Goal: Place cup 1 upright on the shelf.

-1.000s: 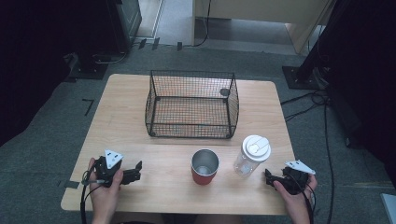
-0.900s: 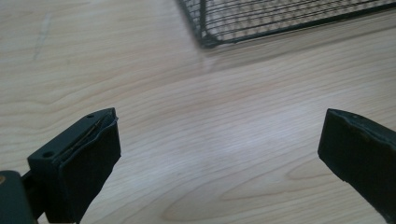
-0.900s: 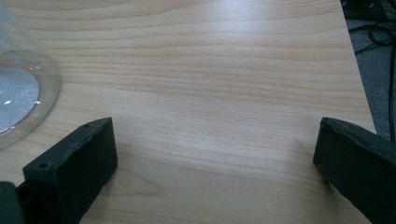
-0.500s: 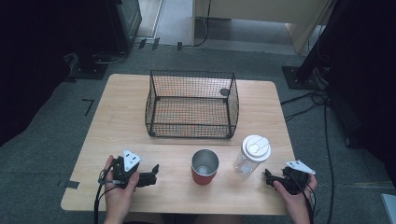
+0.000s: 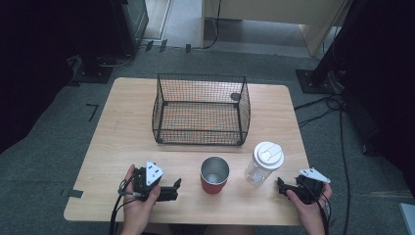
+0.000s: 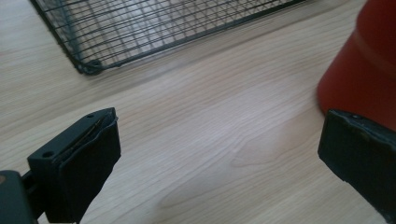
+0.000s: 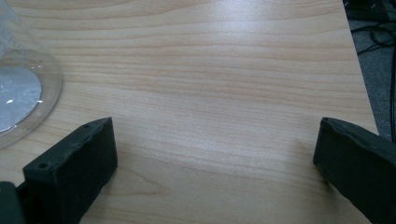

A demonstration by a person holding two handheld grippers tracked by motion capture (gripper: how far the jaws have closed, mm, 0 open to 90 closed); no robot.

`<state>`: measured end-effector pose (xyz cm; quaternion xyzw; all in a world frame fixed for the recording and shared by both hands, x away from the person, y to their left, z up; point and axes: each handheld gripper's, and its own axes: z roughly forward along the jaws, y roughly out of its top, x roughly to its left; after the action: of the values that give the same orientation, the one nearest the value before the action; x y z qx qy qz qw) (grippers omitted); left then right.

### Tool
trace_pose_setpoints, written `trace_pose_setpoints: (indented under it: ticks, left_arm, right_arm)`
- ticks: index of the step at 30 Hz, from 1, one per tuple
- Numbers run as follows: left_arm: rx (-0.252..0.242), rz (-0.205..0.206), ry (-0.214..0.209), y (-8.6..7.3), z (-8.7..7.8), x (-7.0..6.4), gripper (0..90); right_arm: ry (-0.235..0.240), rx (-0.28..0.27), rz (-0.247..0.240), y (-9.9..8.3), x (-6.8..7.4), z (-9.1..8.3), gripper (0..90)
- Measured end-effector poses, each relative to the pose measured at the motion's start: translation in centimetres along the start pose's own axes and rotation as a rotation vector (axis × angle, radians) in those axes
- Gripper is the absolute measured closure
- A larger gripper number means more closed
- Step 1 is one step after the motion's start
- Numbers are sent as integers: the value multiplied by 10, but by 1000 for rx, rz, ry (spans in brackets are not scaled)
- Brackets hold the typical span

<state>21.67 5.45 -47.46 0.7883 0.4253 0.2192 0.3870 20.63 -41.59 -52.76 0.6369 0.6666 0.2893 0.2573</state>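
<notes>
- The left gripper (image 6: 219, 163) hangs low over the pale wooden table (image 6: 196, 130), its two black jaws spread wide with bare wood between them.
- A red cylindrical metal cup (image 6: 364, 65) stands just beyond the right-hand jaw.
- A black wire mesh basket (image 6: 154, 28) sits farther off, one bottom corner at upper left.

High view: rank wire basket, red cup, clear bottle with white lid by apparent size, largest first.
1. Wire basket, by far the largest.
2 and 3. Clear bottle with white lid and red cup: the bottle looks slightly bigger, but they are too close to rank firmly.
</notes>
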Motion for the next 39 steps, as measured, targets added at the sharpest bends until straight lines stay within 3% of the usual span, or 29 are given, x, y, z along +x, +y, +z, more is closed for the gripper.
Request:
trace_pose_setpoints:
  ticks: [21,24,28,31,32,36,39]
  left_arm:
    - [-59,43,-156,7,8,-45,0]
    - [-73,54,-171,6,9,-50,0]
    - [-83,63,-158,6,10,-58,0]
    - [-85,23,-203,6,14,-61,0]
    - [-84,19,-198,7,16,-63,0]
    - [-106,21,-211,6,21,-69,0]
    - [-143,44,-209,6,25,-76,0]
  right_arm:
    - [-1,1,1,0,0,0,0]
    - [-1,1,1,0,0,0,0]
    - [-1,1,1,0,0,0,0]
    - [0,0,0,0,0,0,0]
    - [-1,1,1,0,0,0,0]
    - [-1,1,1,0,0,0,0]
    - [0,0,0,0,0,0,0]
